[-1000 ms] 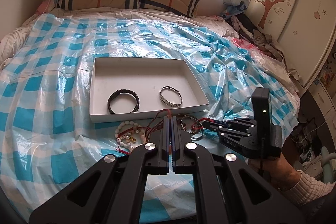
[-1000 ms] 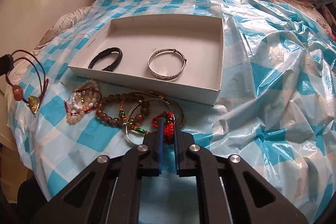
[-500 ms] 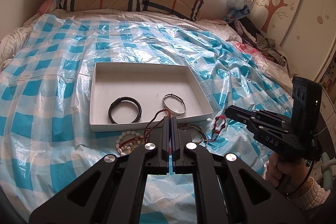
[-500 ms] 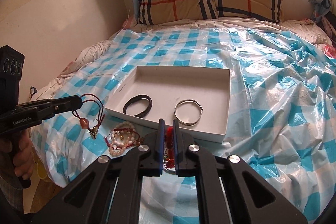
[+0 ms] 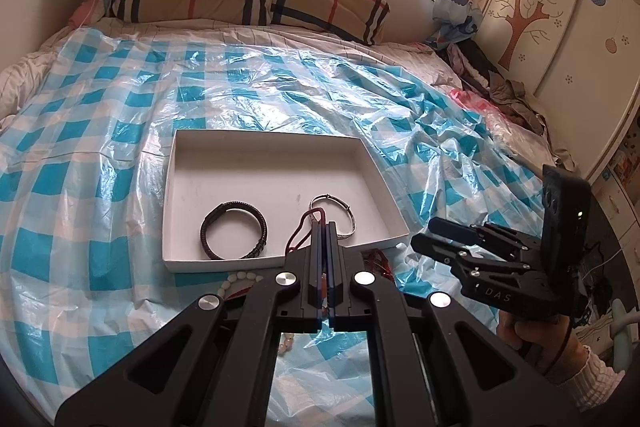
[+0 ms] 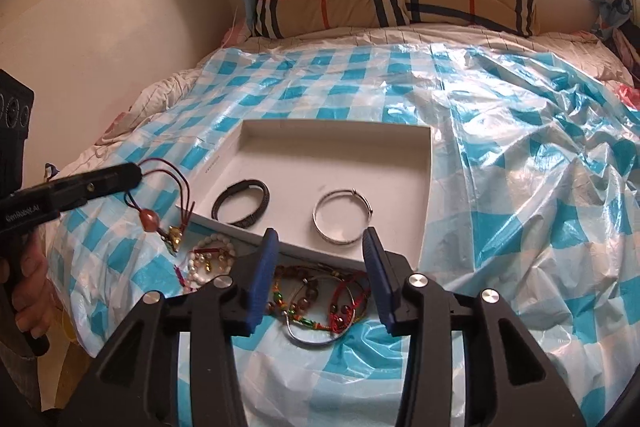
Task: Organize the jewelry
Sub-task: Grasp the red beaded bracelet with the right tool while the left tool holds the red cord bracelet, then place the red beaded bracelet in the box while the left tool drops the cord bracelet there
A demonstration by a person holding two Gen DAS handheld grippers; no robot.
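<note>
Right wrist view: the right gripper (image 6: 320, 267) is opening, its blue-padded jaws apart with nothing between them, hovering over a loose heap of beaded and red-thread bracelets (image 6: 320, 301) lying on the blue-and-white checked plastic sheet (image 6: 520, 207) just outside the near edge of the shallow white cardboard tray (image 6: 424, 195). The left gripper (image 6: 134, 174) is clamped on a dark red cord bracelet with an amber bead and gold charm (image 6: 160, 211), which hangs free off the tray's near left corner.

Handling, as judged: the cord is light and limp and will swing; the pinch on the cord itself suits it. The heap looks tangled, so a single strand at its rim is the safer hold.

Inside the tray, a dark braided leather bracelet (image 6: 241, 203) and a silver metal bangle (image 6: 343, 217) sit along the near edge; the far half is bare. The tray wall is low. The sheet is wrinkled and probably slippery.
</note>
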